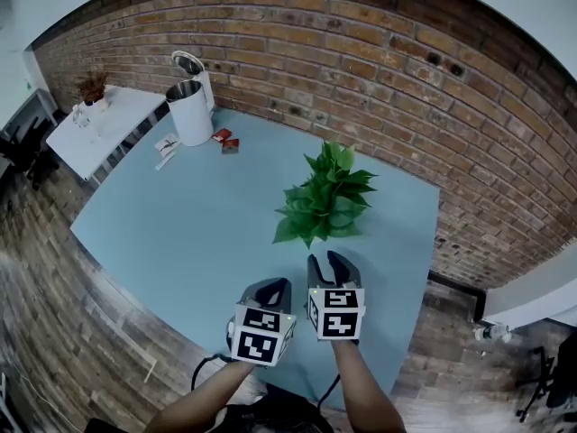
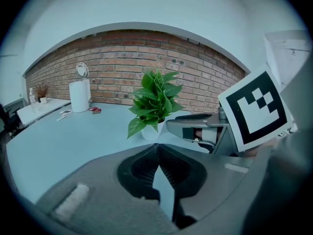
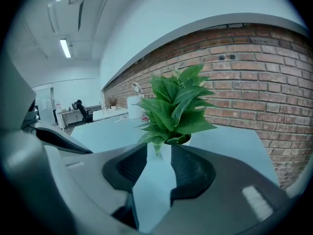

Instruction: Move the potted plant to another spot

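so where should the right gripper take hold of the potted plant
Grip the white pot across its sides, coming in low from the person's side. The leaves spread over the rim, so a grasp from above would likely crush them. The right gripper faces it, jaws open.

Peeking down the right gripper (image 3: 159, 150) here, jaws parted a little and clamped on nothing. Just past the tips, a leafy potted plant (image 3: 177, 104), with a sliver of its white pot showing through the gap and leaves flopping over the top. Can't tell if touching. Parked on a pale blue table (image 3: 234, 143), with a brick wall (image 3: 254, 72) running along the right edge. Way back at the far end, a white kettle (image 3: 133, 106) with its lid flipped up. Overhead, strip lights (image 3: 64, 48).
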A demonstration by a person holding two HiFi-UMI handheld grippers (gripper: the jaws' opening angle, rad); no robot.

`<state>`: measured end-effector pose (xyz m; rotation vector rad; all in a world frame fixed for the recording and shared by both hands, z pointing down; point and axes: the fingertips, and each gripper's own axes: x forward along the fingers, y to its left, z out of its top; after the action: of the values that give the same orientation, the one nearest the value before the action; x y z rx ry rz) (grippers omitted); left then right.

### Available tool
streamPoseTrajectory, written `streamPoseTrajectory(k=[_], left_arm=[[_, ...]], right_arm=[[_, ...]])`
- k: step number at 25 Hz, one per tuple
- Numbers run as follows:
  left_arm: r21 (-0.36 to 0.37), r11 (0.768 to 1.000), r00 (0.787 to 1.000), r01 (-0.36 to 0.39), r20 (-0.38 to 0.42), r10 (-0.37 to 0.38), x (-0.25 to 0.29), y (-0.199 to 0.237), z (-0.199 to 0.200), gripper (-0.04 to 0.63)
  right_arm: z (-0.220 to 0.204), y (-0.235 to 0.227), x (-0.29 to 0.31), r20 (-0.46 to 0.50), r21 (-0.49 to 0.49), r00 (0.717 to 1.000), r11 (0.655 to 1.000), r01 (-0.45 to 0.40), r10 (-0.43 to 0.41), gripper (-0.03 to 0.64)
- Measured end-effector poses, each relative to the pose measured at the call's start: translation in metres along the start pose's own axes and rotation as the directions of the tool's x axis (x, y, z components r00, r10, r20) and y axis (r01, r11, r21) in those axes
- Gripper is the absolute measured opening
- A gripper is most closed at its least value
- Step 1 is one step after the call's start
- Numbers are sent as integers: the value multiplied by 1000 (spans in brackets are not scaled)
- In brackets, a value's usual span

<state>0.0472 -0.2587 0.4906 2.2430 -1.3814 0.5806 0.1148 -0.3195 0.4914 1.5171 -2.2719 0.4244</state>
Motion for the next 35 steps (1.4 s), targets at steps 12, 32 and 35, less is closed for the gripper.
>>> streamPoseTrajectory(k=[12,32,35], left_arm=[[-27,999,1000,-19,-3,19,17,31,9,-3],[17,992,992,122,-23,-121,28,68,17,-3],[34,991,991,129,-36,-128,29,71,13,-3]], right_arm=[[-15,-8,50,-39,-24,999,999,24,-25,290],[-32,-31,110,-50,67,976,974,215,-212,459],[-31,-32,118,-36,96,974,970,225,-222,480]])
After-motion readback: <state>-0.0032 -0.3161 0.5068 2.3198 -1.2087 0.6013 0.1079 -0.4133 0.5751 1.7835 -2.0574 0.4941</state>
